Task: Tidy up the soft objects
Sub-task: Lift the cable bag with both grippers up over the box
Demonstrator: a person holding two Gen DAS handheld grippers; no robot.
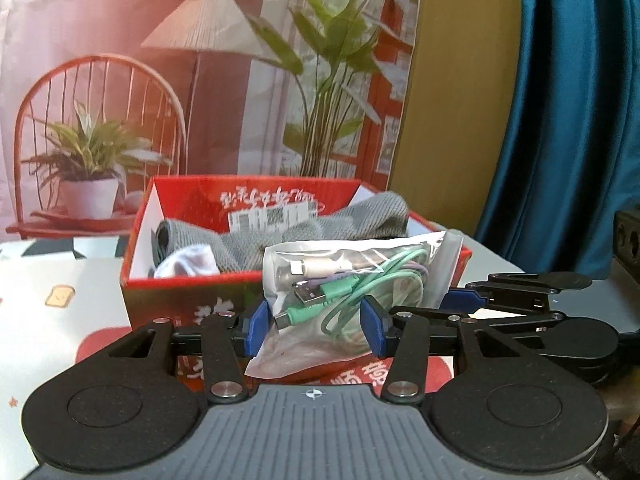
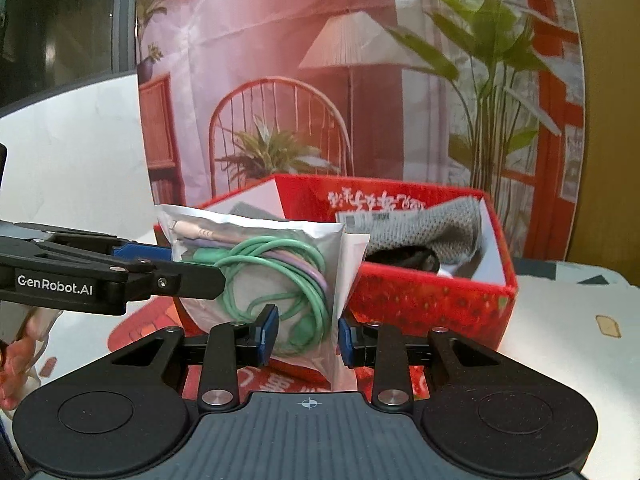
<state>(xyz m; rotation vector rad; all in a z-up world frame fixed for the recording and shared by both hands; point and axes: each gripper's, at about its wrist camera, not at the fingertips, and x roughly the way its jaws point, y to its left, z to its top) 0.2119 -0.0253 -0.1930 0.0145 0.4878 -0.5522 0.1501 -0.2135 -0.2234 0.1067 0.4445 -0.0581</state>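
Note:
A clear plastic bag of green and purple cables [image 1: 352, 280] hangs in front of the open red box [image 1: 192, 296]. My left gripper [image 1: 316, 330] is closed on the bag's lower part. My right gripper [image 2: 306, 338] also has the bag [image 2: 272, 276] between its blue pads, pressed against its lower edge. Each gripper shows in the other's view: the right one [image 1: 472, 300] and the left one [image 2: 168, 264], both at the bag's sides. The box [image 2: 432, 300] holds a grey knitted cloth [image 1: 320, 224], a white cloth [image 1: 188, 262] and something black [image 2: 404, 258].
The box stands on a pale table with printed patterns [image 1: 60, 300]. A red printed mat [image 2: 132, 328] lies under the box. A printed backdrop [image 1: 160, 80] hangs behind, with a blue curtain [image 1: 568, 120] at the right. A hand [image 2: 16, 364] shows at far left.

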